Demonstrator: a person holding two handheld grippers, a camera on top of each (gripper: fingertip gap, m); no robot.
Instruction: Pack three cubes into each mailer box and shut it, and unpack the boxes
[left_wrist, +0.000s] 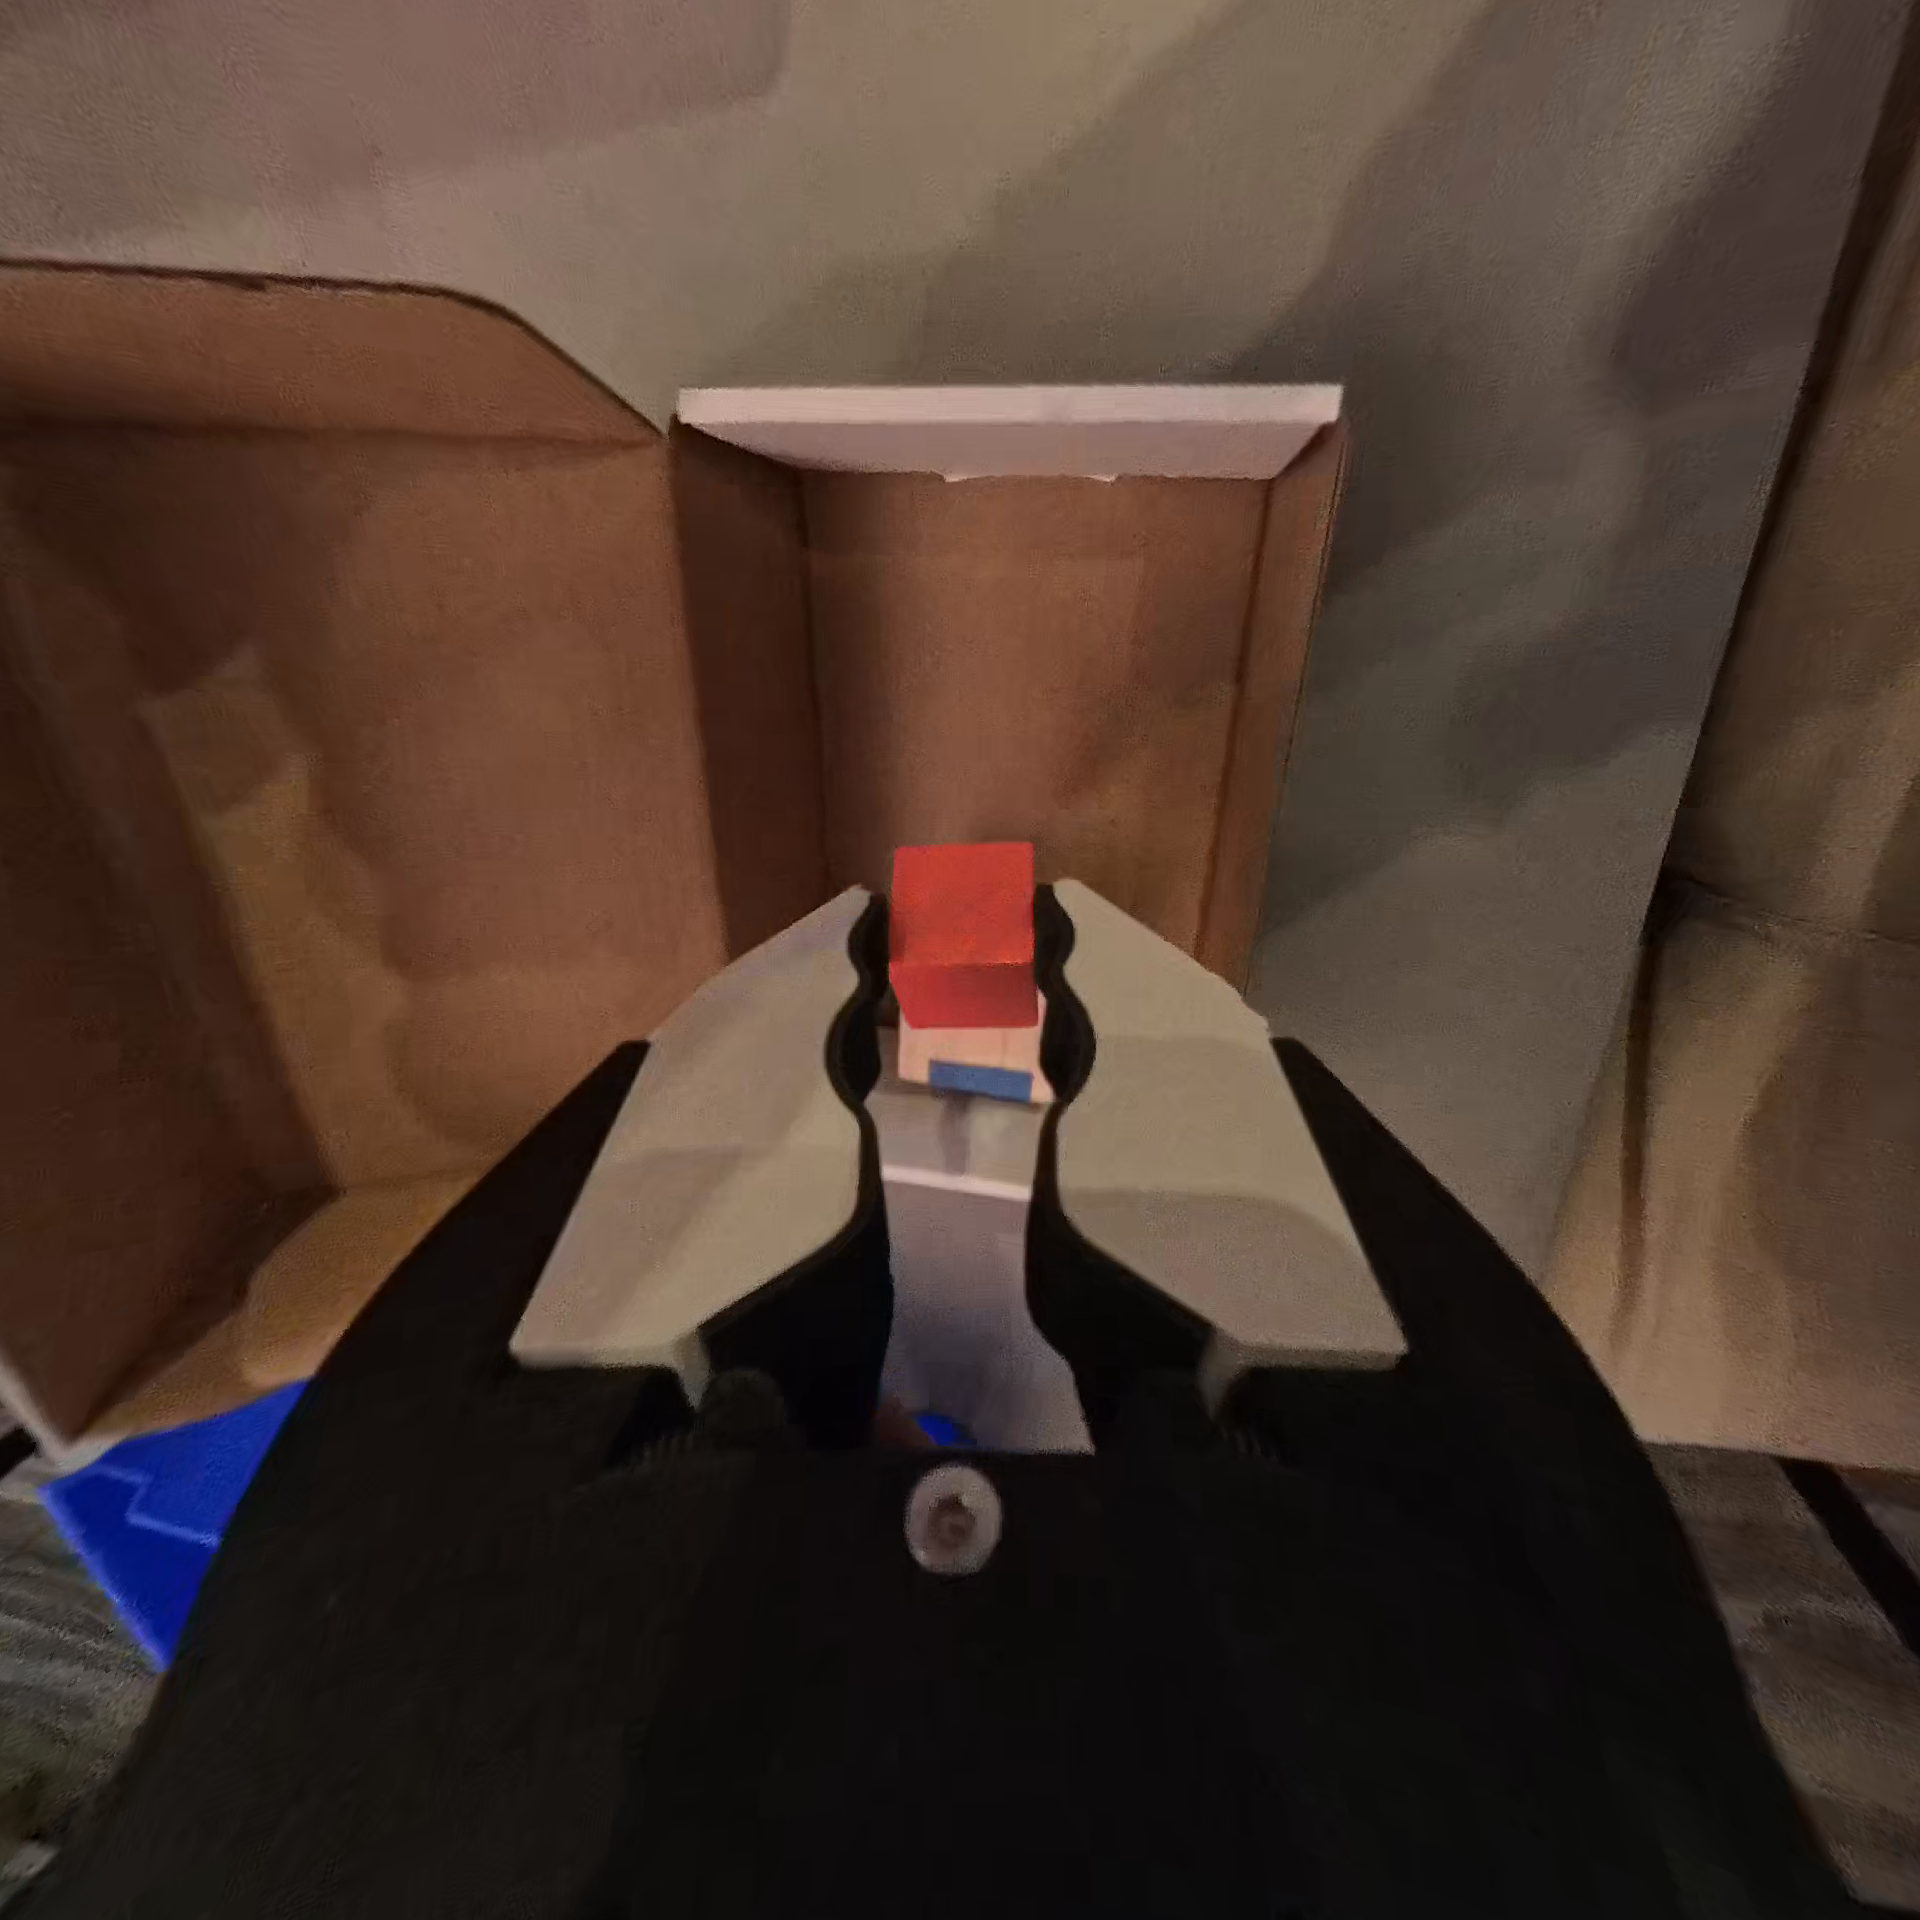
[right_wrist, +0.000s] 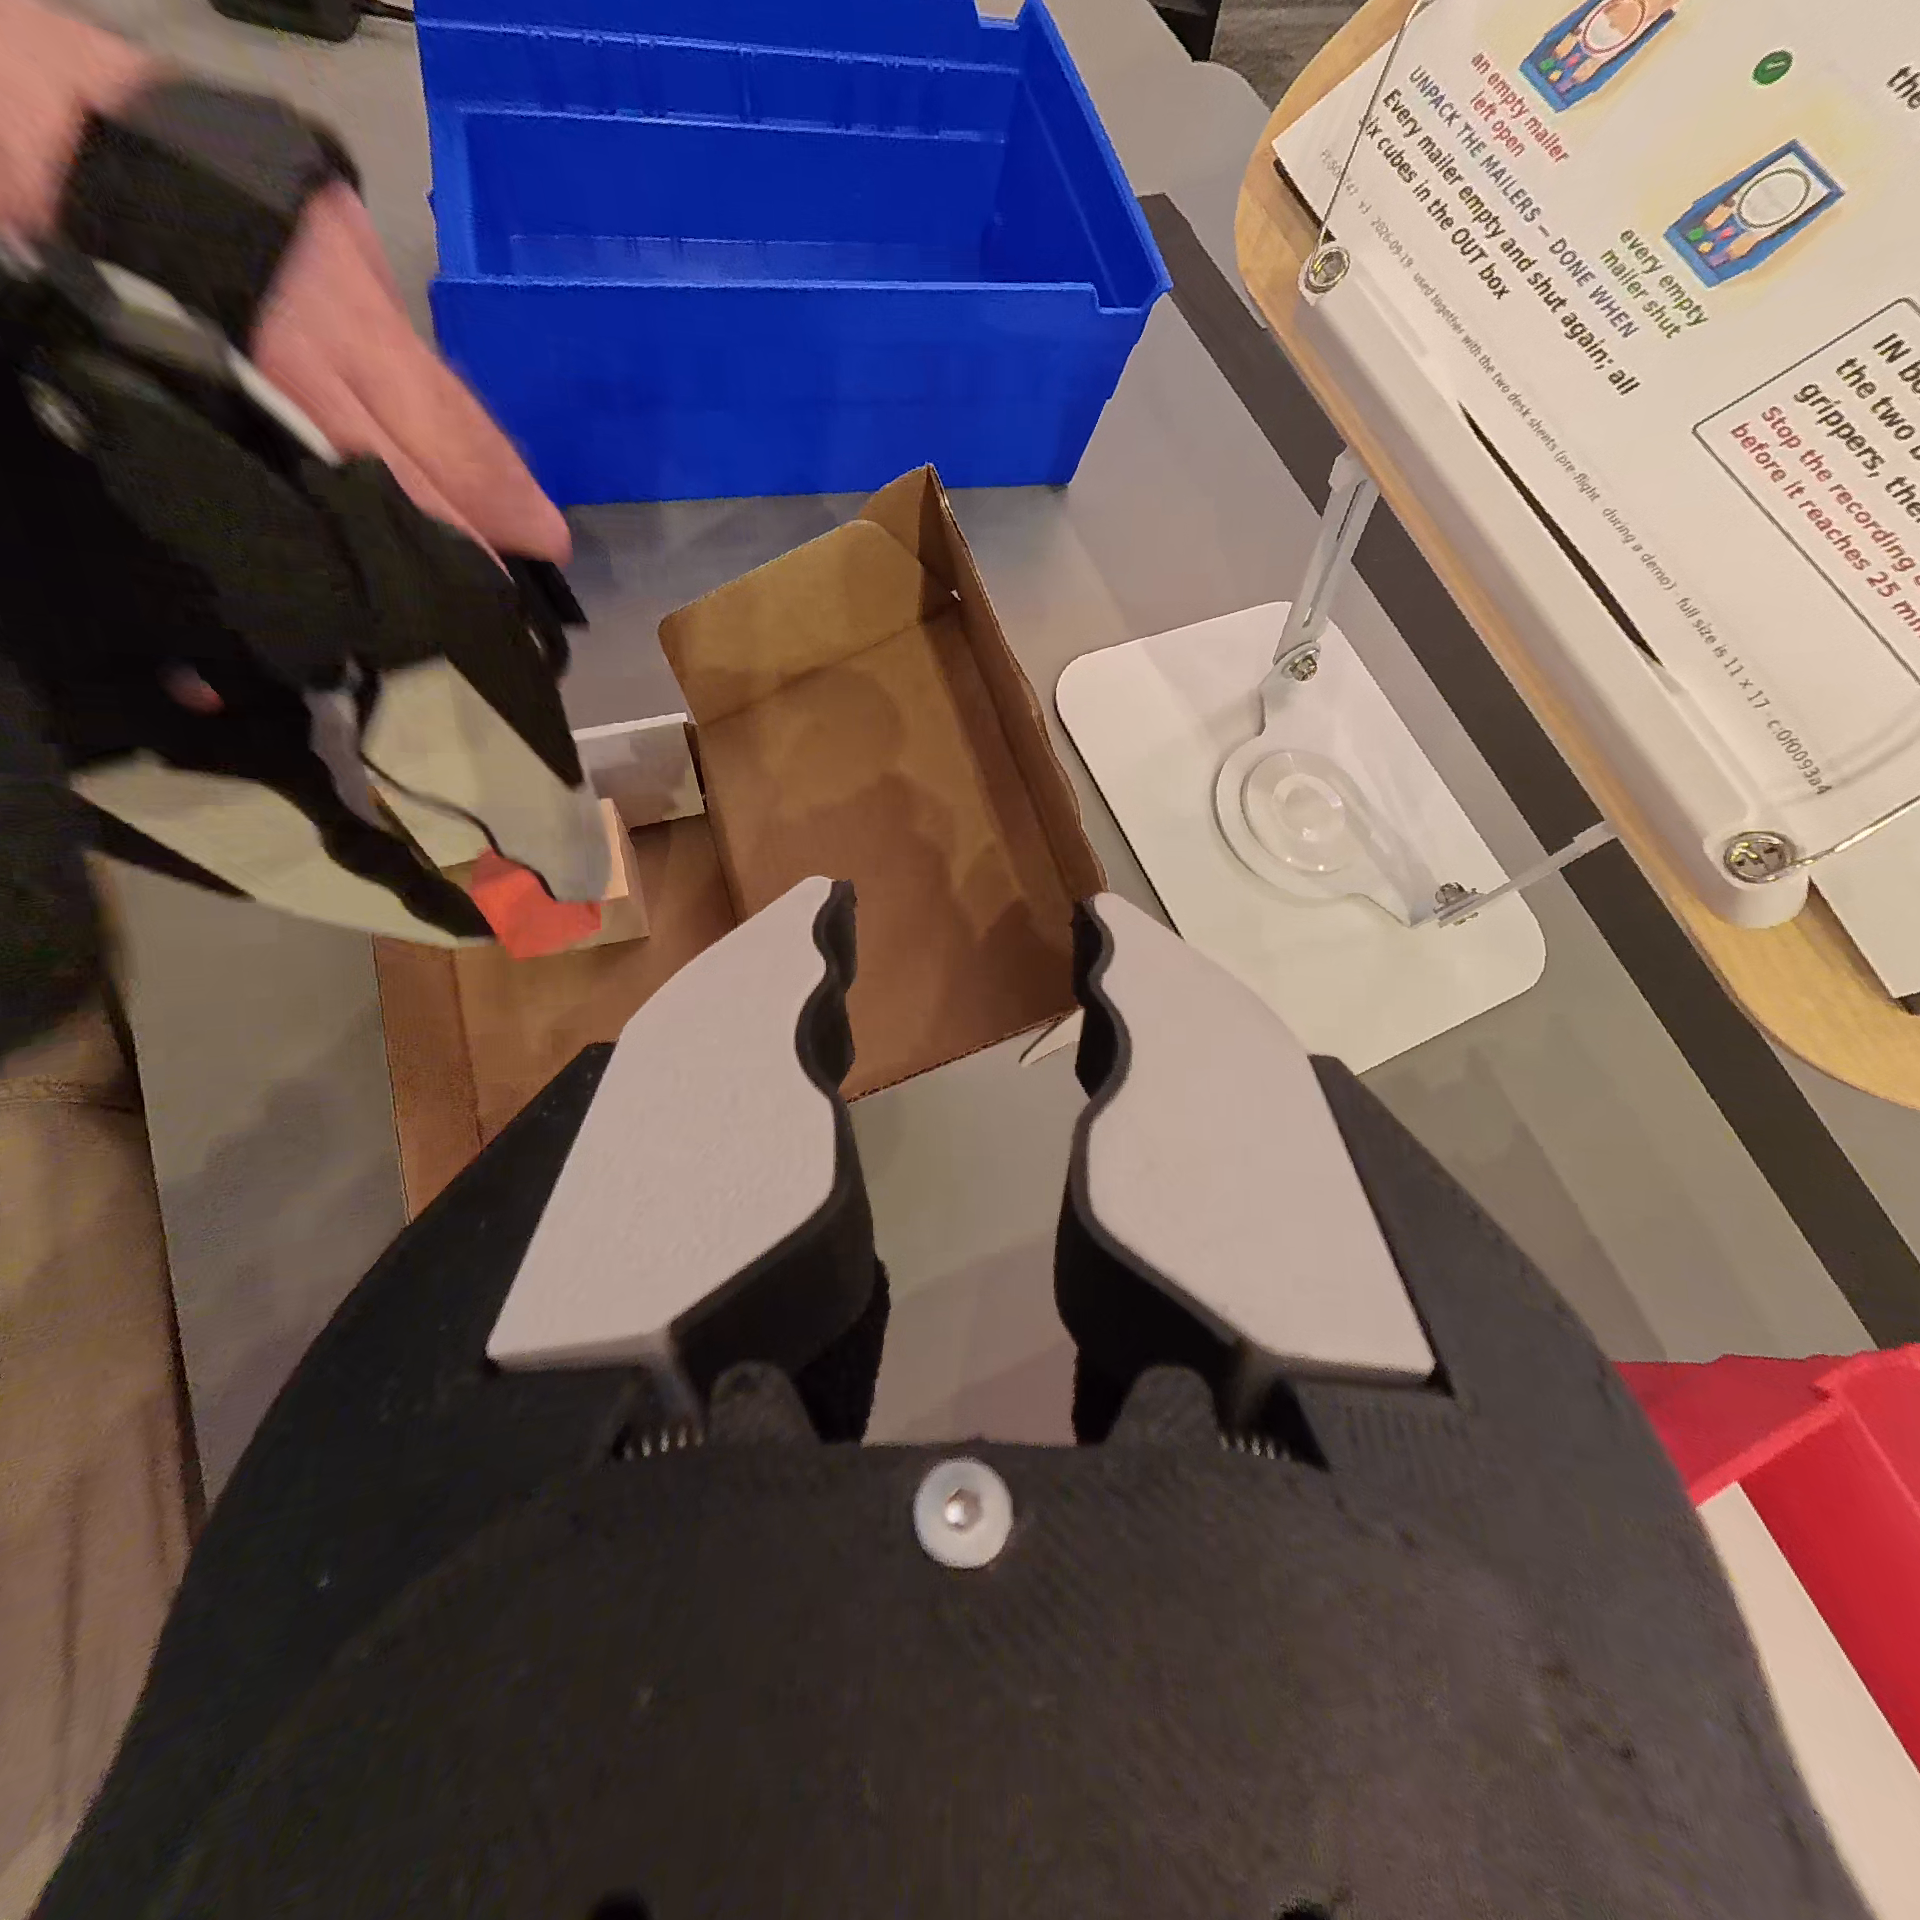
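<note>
My left gripper (left_wrist: 961, 940) pinches the red cube (left_wrist: 964, 935), jaws closed on its sides, low over the open mailer (right_wrist: 894, 790), with a bare wood cube (right_wrist: 621, 878) just beneath. The box's long axis runs straight ahead of those jaws. My right gripper (right_wrist: 961, 935) hangs parted and empty near the box's end.

Red cube (left_wrist: 963, 935) held above the open brown mailer box (left_wrist: 1029, 675), over a wooden cube (left_wrist: 961, 1049).
</note>
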